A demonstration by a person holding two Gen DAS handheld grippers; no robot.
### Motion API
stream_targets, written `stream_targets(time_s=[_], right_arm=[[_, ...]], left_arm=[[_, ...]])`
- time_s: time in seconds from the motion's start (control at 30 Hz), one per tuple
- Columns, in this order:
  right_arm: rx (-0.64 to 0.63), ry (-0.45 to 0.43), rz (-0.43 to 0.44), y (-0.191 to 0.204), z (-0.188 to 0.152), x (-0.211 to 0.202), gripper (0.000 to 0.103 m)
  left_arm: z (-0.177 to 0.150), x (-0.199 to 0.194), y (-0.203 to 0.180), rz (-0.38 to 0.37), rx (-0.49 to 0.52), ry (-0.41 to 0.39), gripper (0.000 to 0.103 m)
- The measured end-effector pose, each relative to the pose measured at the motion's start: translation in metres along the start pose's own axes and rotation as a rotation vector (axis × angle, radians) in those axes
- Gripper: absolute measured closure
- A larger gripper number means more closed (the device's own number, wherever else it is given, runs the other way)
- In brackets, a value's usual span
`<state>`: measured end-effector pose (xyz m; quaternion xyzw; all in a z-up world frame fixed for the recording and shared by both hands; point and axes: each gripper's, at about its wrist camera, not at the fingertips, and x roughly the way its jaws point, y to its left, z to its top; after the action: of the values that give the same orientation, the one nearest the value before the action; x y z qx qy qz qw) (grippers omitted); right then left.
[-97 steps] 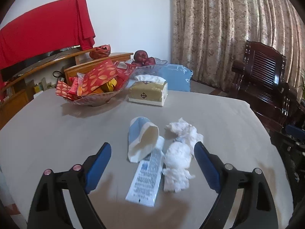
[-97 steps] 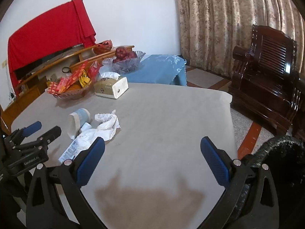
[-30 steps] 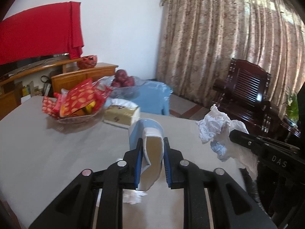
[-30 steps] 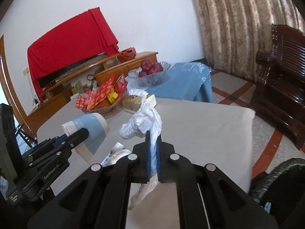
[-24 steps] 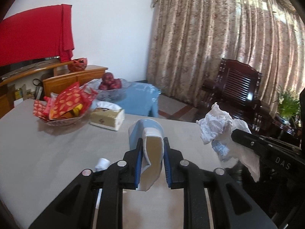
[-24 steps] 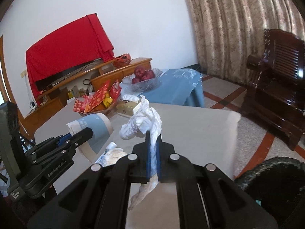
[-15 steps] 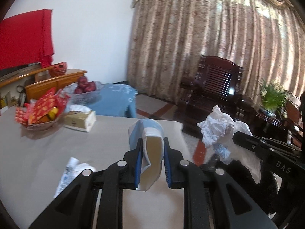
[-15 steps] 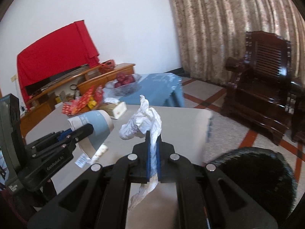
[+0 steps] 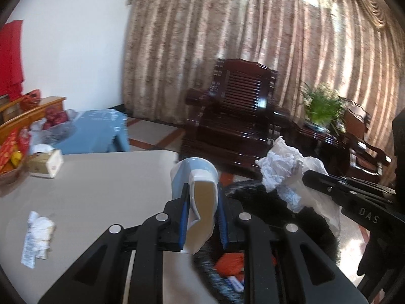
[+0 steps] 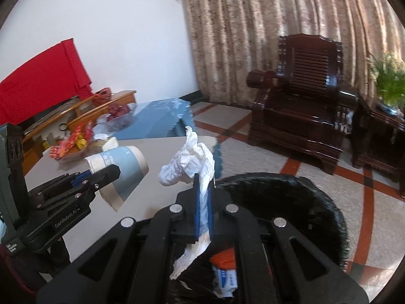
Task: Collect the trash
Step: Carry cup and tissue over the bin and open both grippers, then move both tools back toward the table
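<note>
The left gripper [image 9: 201, 204] is clamped on a squashed paper cup [image 9: 200, 197], blue-banded outside and cream inside, its blue pads pressing the cup flat from both sides; the cup's lower end hangs down behind the gripper's frame and is partly hidden. In the right wrist view the same cup [image 10: 121, 174] sticks out sideways from the left gripper [image 10: 101, 174], over the edge of the grey table [image 10: 152, 152]. The right gripper [image 10: 202, 202] is pinched tight on a crumpled white tissue [image 10: 189, 164], whose bunched top rises above the pads while a thin tail dangles below them; from the left wrist view the tissue [image 9: 283, 169] is seen beside the black finger of the right gripper [image 9: 311, 177], whose pads cannot be made out there. Both loads hang at the table's edge, above a black waste bin [image 10: 291, 197] on the floor. The bin's rim is blurred and much of its mouth is covered by the gripper frames; inside, something orange-red [image 10: 224, 259] and a white-and-blue wrapper [image 10: 225, 281] show, but their kind is hard to tell. On the table behind lie a crumpled tissue with a printed wrapper [image 9: 38, 233], a tissue box [image 9: 46, 163] and a dish of red snack packets [image 9: 10, 154], cut off by the picture's left edge. A dark wooden armchair [image 9: 240, 111] stands before patterned curtains [image 9: 227, 25], and a green plant [image 9: 321, 103] beside it is smeared by blur.
</note>
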<state>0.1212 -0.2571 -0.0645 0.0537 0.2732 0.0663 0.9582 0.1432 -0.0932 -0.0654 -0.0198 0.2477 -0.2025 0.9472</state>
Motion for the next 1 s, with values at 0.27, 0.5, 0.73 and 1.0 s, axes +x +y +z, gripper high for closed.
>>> stream_targets(time_s=[0.27,0.5,0.73,1.0], right_arm=[[0.046,0.044,-0.089,-0.051,-0.022,0.008,0.099],[0.083,0.083,-0.135,-0.083,-0.039,0.025,0.099],[0.100,0.139,-0.191,-0.106,-0.053,0.050,0.088],[0.130,0.101,-0.279,-0.114,-0.062,0.033,0.010]], left_arm=[[-0.003,0.037,-0.046,-0.095,0.032,0.039,0.083],[-0.014,0.078,-0.073,-0.132,0.058,0.098,0.083],[-0.020,0.102,-0.079,-0.150,0.063,0.145,0.074],[-0.018,0.099,-0.068,-0.165,0.021,0.150,0.037]])
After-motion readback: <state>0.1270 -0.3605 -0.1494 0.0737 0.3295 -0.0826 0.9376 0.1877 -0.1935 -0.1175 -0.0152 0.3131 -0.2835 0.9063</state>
